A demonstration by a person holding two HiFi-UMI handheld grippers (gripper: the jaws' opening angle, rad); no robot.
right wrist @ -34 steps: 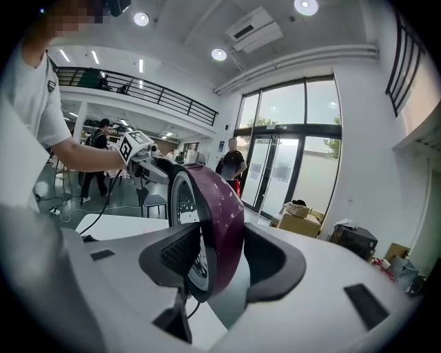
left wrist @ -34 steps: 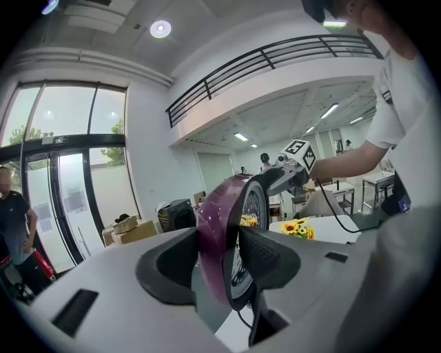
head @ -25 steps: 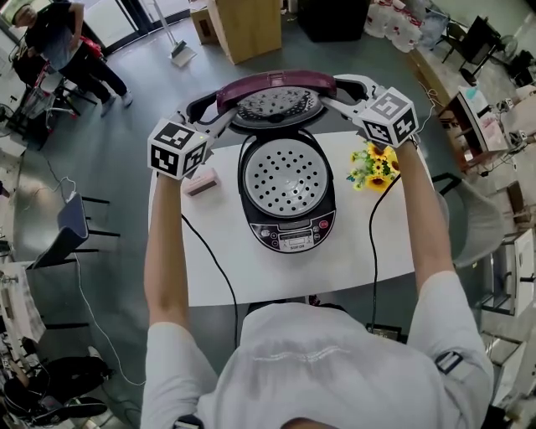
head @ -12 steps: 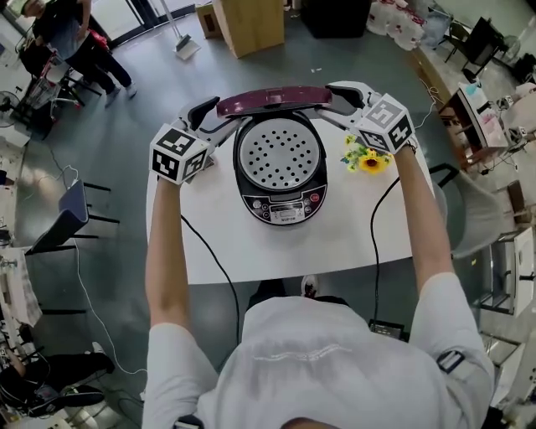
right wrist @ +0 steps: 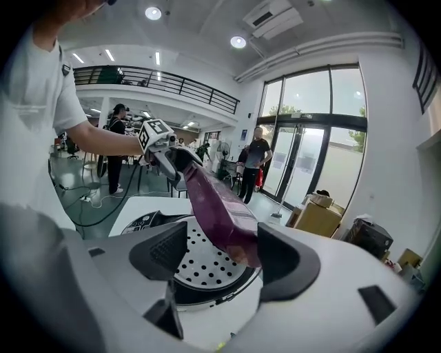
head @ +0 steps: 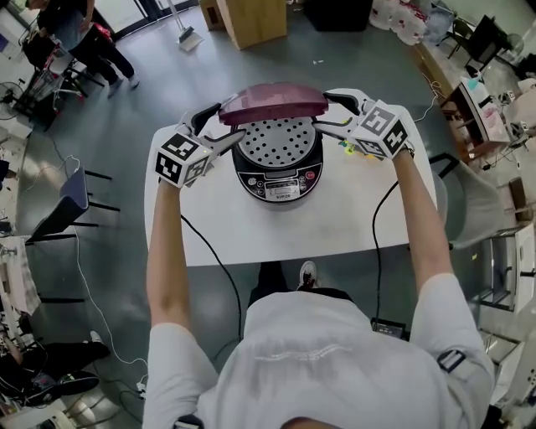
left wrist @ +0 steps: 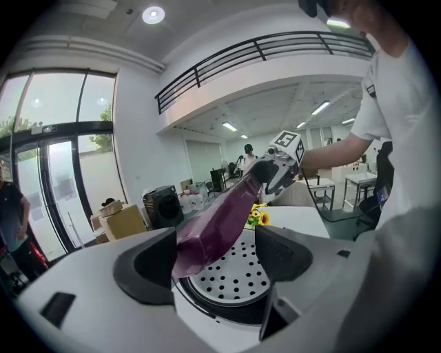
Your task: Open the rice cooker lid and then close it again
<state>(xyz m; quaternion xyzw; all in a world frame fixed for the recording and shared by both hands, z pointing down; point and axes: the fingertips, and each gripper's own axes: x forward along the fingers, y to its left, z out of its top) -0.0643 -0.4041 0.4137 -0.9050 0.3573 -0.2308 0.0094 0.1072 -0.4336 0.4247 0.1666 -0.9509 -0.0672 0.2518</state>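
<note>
The black rice cooker stands on the white table, its perforated inner plate showing. Its maroon lid hangs half lowered over the pot. My left gripper is at the lid's left end and my right gripper at its right end. Both sets of jaws are opening. In the left gripper view the lid's end lies between the jaws of the left gripper, near one pad with a gap at the other. The right gripper view shows the lid lying likewise inside the right gripper.
Yellow flowers lie on the table under my right gripper. A dark chair stands left of the table and a wooden box beyond it. People stand at the far left. Cables trail from both grippers.
The lid has swung down from nearly upright to half lowered, with both grippers following it down toward the pot. Both sets of jaws now stand wider round the lid's ends.
</note>
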